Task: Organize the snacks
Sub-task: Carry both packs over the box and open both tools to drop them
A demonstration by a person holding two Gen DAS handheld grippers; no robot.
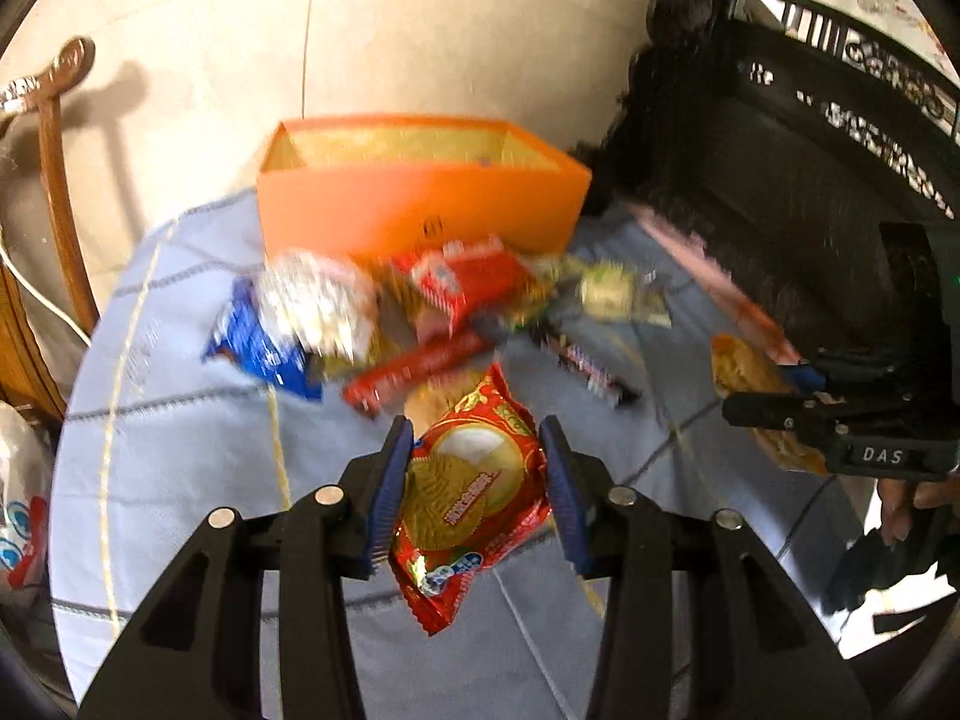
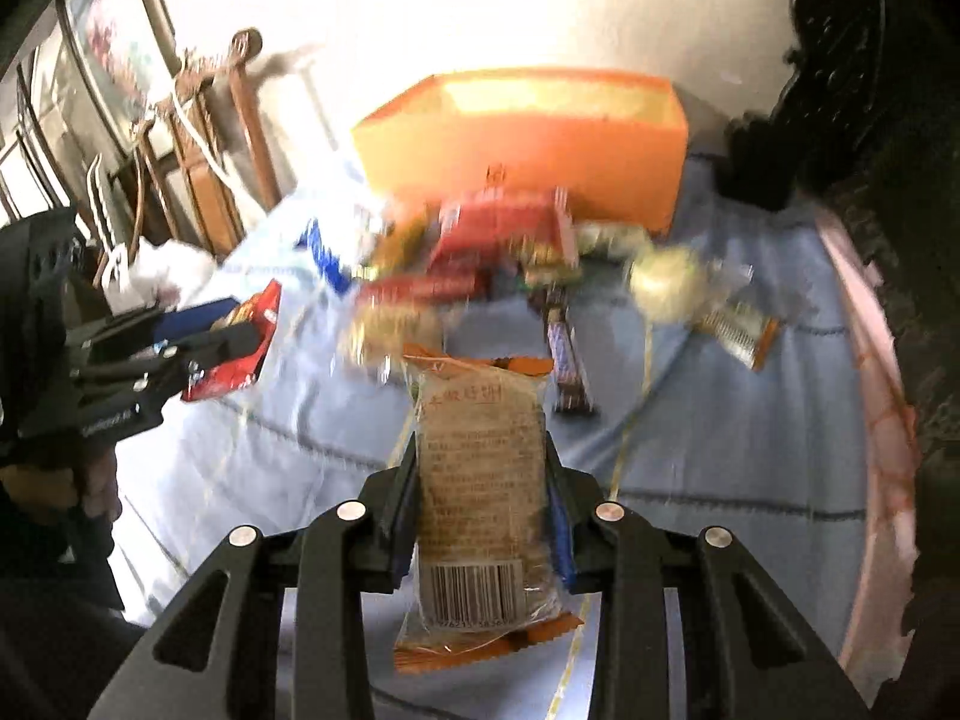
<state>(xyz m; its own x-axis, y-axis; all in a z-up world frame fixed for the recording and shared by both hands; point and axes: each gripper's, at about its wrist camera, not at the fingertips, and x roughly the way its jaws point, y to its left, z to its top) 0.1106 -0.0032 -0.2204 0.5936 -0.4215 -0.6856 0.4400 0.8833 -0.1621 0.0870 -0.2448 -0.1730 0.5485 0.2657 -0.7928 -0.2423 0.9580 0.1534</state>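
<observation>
My left gripper [image 1: 477,438] is shut on a red biscuit packet [image 1: 474,492] and holds it above the blue cloth; it also shows in the right wrist view [image 2: 240,336]. My right gripper [image 2: 480,456] is shut on an orange-edged clear biscuit packet [image 2: 480,498]; it also shows in the left wrist view [image 1: 774,384]. An open orange box [image 1: 420,204] [image 2: 528,150] stands at the far side of the table. A blurred pile of snacks [image 1: 420,306] [image 2: 480,258] lies in front of it.
The round table has a light blue cloth [image 1: 180,420] [image 2: 720,420]. A wooden chair [image 1: 54,180] stands left. Dark carved furniture [image 1: 810,180] stands right. A dark candy bar [image 2: 567,360] and a loose packet [image 2: 738,330] lie apart from the pile.
</observation>
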